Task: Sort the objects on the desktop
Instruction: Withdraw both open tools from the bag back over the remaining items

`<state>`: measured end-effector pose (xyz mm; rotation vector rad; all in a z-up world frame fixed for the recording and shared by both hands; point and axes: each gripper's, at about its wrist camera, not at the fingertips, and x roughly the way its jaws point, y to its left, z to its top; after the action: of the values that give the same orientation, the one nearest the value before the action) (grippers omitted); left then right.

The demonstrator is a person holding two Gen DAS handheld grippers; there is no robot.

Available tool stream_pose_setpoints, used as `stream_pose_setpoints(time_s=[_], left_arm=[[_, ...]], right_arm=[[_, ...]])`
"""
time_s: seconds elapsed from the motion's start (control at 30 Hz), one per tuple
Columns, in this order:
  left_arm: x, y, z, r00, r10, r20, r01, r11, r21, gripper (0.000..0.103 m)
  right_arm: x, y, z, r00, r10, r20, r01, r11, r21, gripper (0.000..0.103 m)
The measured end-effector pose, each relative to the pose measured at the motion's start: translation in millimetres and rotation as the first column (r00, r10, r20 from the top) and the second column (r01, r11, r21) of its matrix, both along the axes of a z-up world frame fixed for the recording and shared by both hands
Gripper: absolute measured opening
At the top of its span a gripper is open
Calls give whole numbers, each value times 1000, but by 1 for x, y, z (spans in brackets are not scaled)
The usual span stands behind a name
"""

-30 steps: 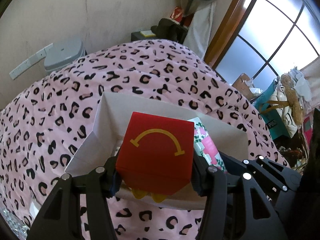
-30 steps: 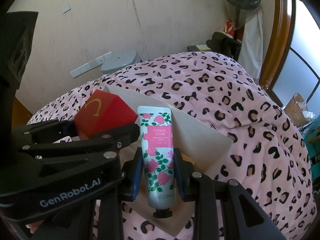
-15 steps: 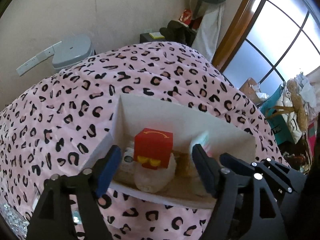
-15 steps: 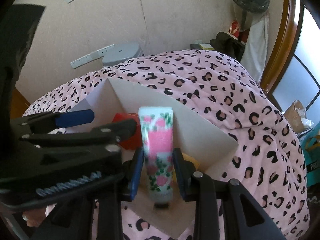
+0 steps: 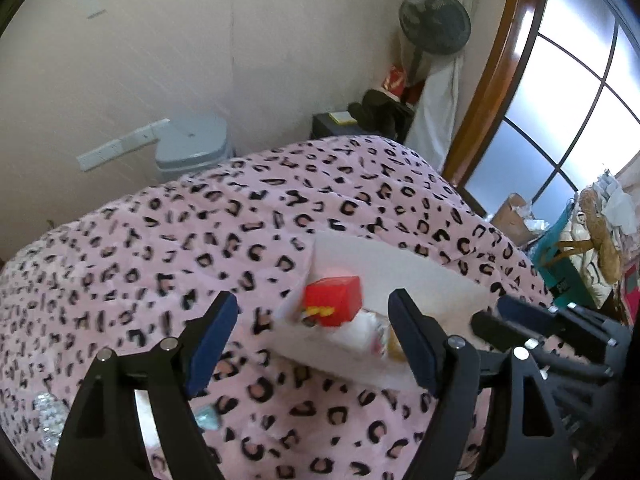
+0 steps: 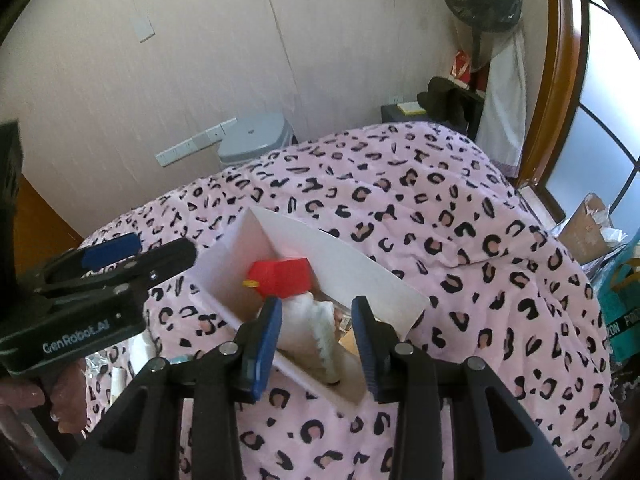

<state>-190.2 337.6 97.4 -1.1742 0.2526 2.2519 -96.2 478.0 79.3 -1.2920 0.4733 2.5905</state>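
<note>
**Both grippers empty above the white box, tube and red carton lying inside**

Nearest, the right gripper (image 6: 318, 342) points steeply down, its jaws opening, and the blurred floral hand-cream tube (image 6: 316, 330) lies loose between them, unpressed, in the white cardboard box (image 6: 384, 280). The tube is probably light, soft and slick: best pinched across its flat middle. At ten o'clock, the left gripper (image 5: 314, 340) has its jaws wide apart, holding nothing. Farther back in the box, the red carton (image 6: 286, 276) looks light, stiff, crushable: grip its opposite flat sides. The leopard-print blanket (image 6: 460, 220) yields underneath.
</note>
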Motion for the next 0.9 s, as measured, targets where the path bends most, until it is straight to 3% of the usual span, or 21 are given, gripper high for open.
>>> stream_pose_setpoints(time_s=[0.17, 0.37, 0.9], left_arm=[[34, -45, 9, 995, 78, -70, -79, 997, -19, 83], [75, -99, 4, 981, 165, -101, -170, 985, -41, 86], [137, -189, -14, 951, 297, -88, -303, 950, -72, 86]], right_arm=[[19, -23, 14, 999, 21, -28, -21, 1000, -7, 43], [44, -64, 14, 997, 68, -47, -68, 998, -15, 44], [71, -161, -5, 977, 214, -12, -214, 977, -3, 44]])
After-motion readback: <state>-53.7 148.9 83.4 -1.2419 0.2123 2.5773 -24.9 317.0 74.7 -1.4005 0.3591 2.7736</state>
